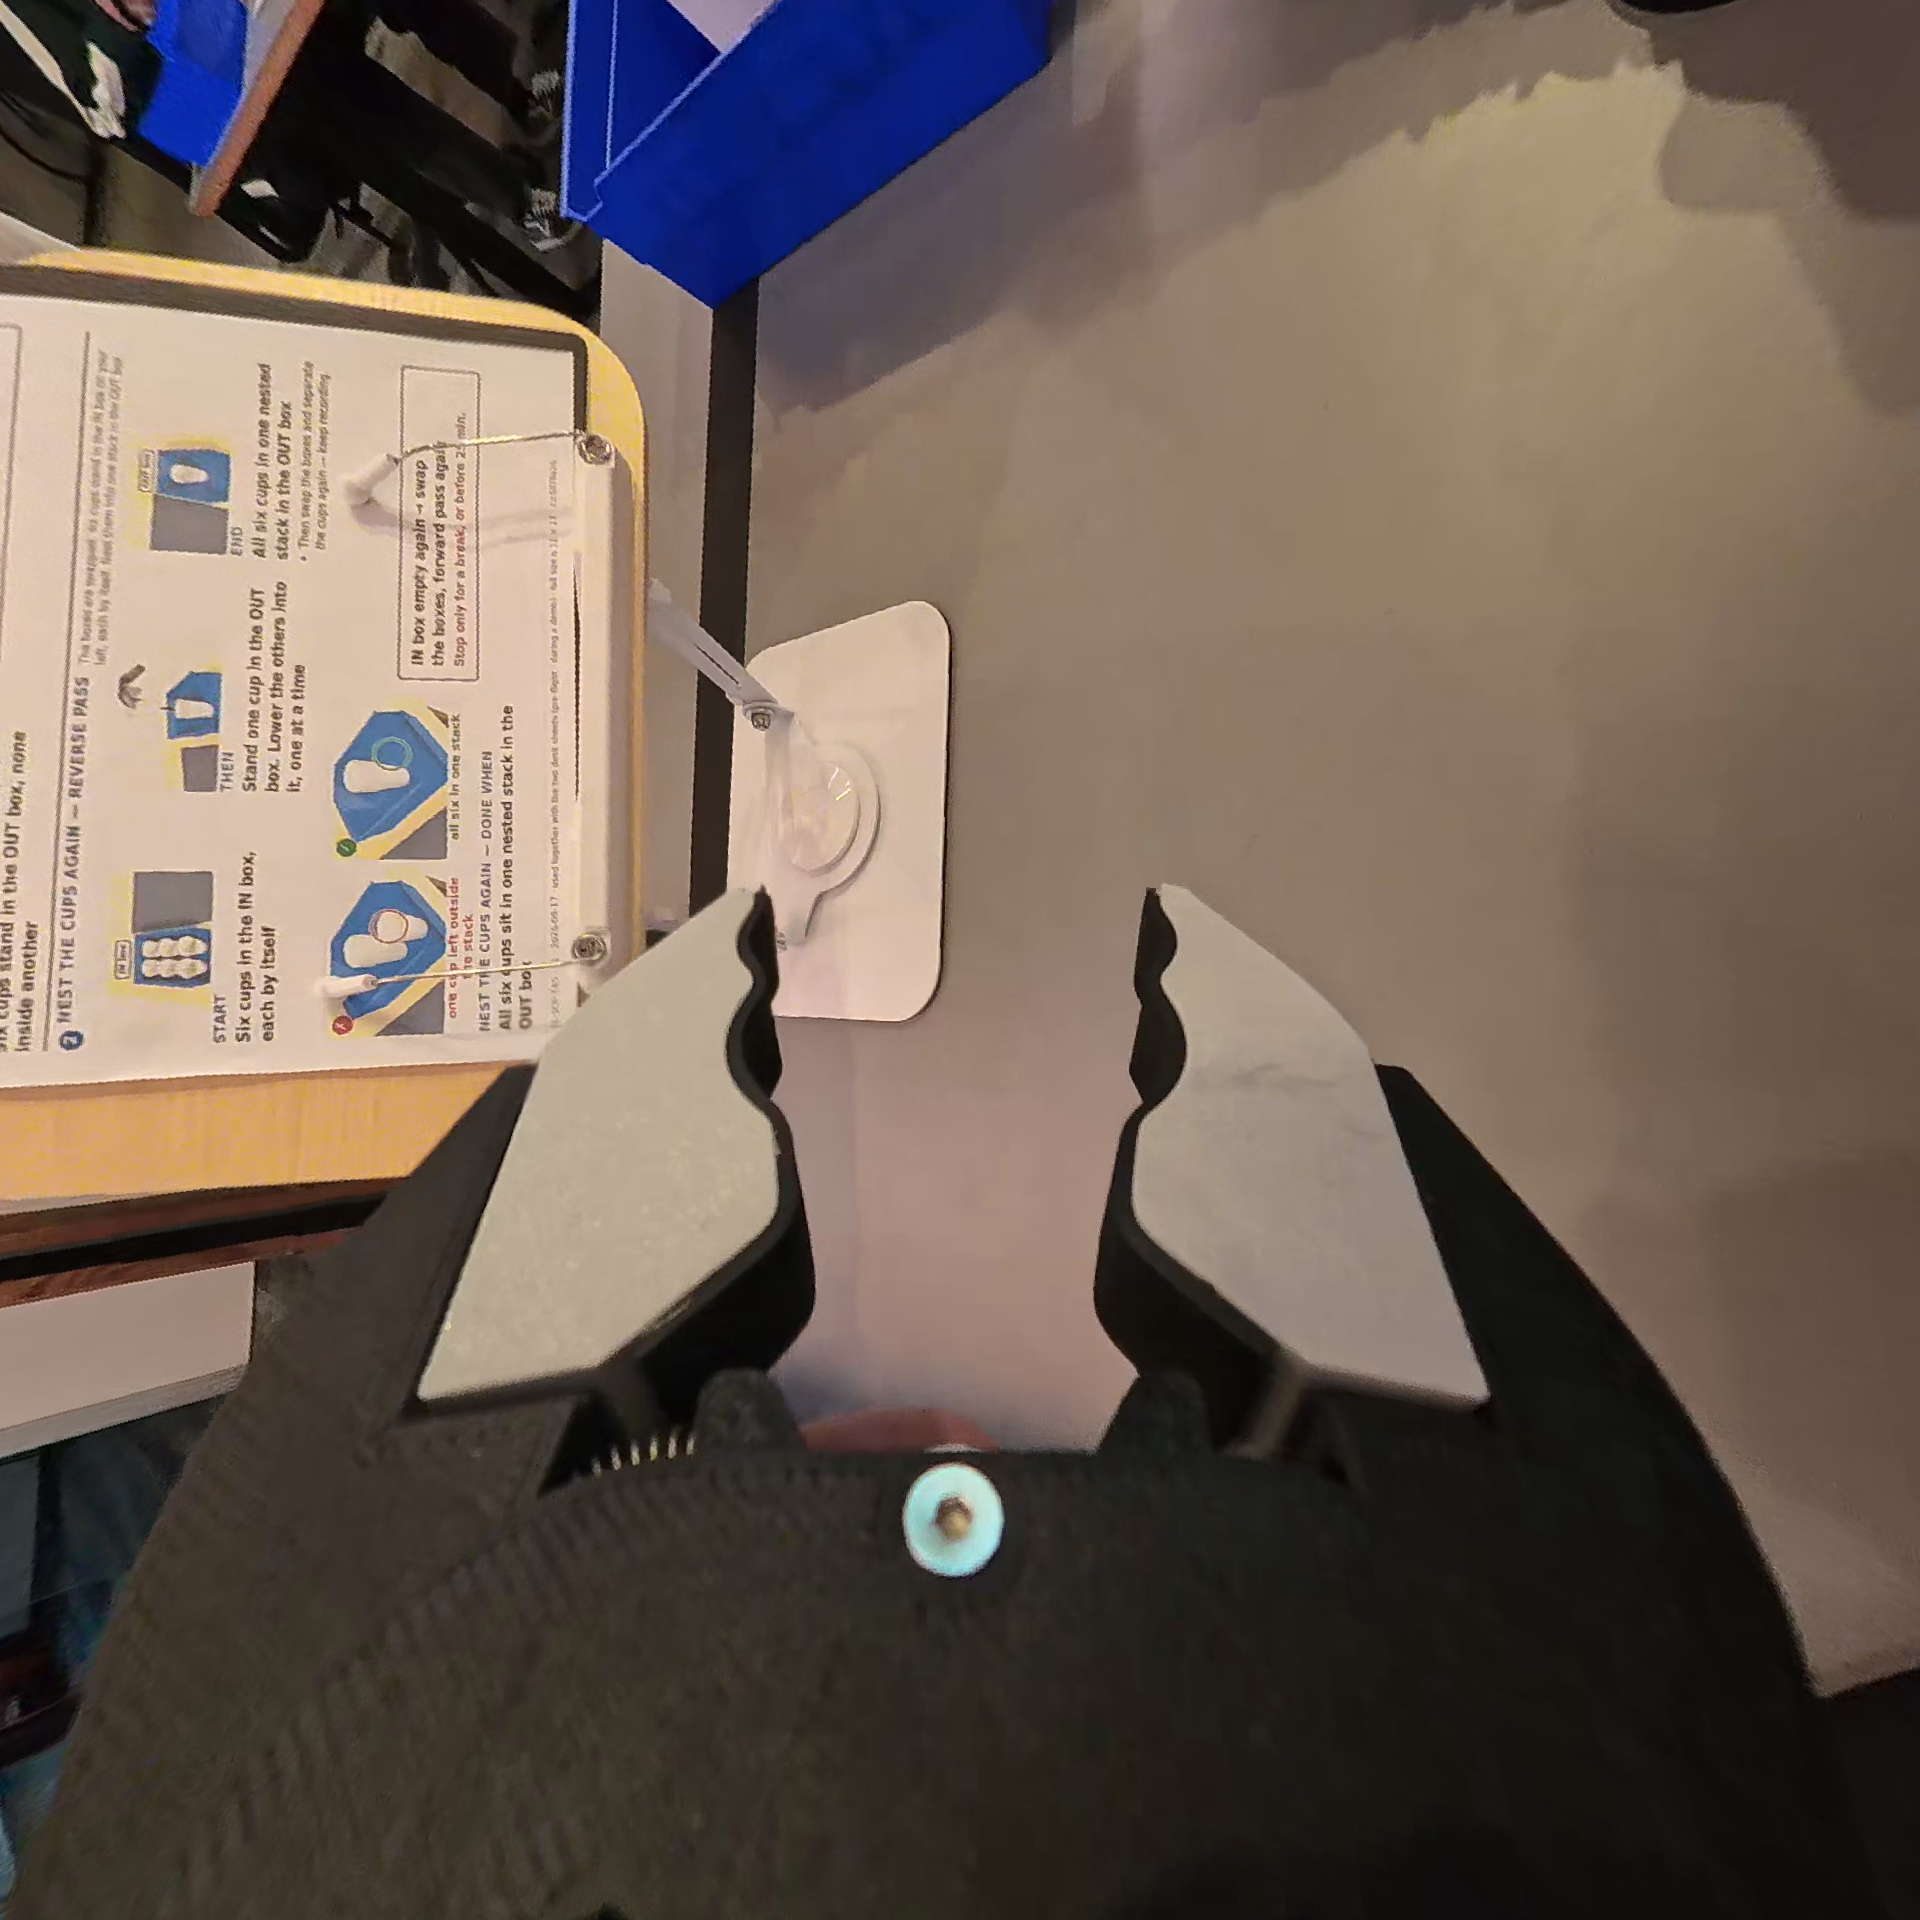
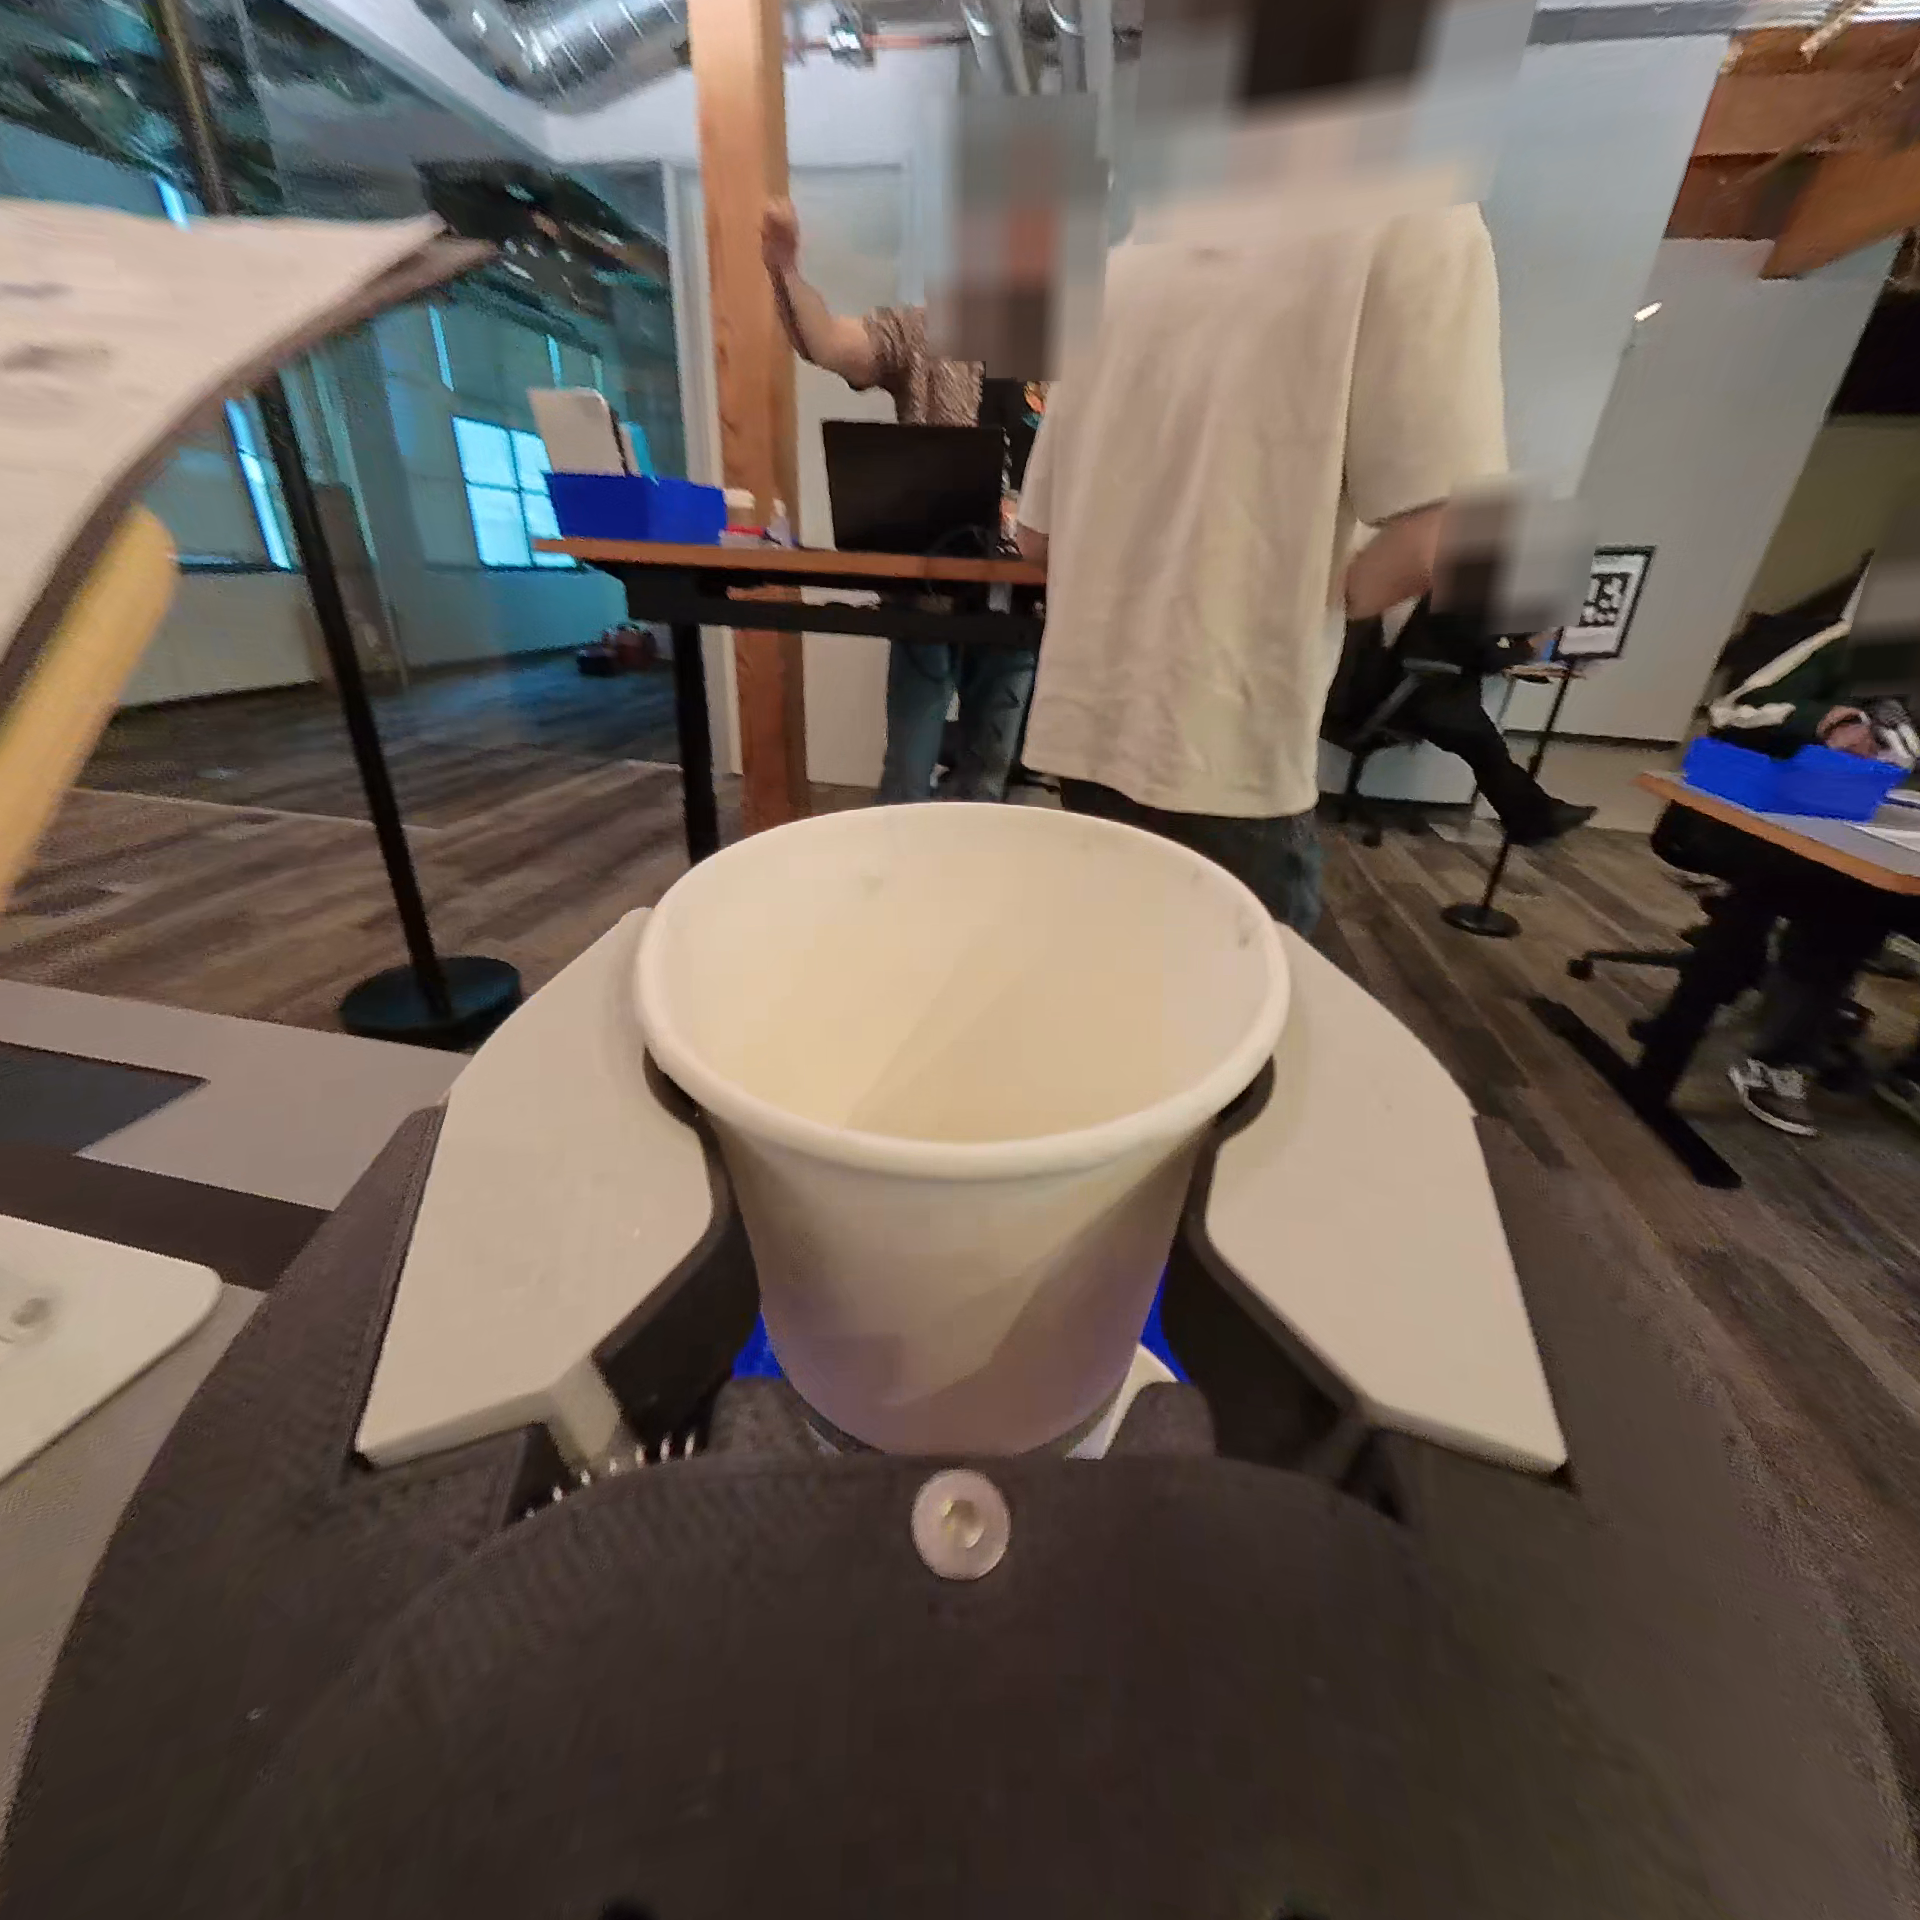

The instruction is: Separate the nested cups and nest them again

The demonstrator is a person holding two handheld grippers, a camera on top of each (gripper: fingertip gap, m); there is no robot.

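In the right wrist view a white paper cup (image 2: 935,1247) stands upright between my right gripper's fingers, which close on its wall just under the rim. My right gripper (image 2: 961,935) is shut on this cup. A bit of blue (image 2: 750,1351) shows below the cup's base. I see no other cups. In the left wrist view my left gripper (image 1: 956,904) is open and empty, and points down at the bare grey table (image 1: 1351,623). Nothing lies between its fingers (image 1: 665,1091).
A blue bin (image 1: 790,135) stands at the table's far edge. A printed sheet on a wooden board (image 1: 291,675) sits left, held by a white stand base (image 1: 862,810). People (image 2: 1247,520) stand by desks beyond the table in the right wrist view. The grippers' ends are close to 60 cm from one another.
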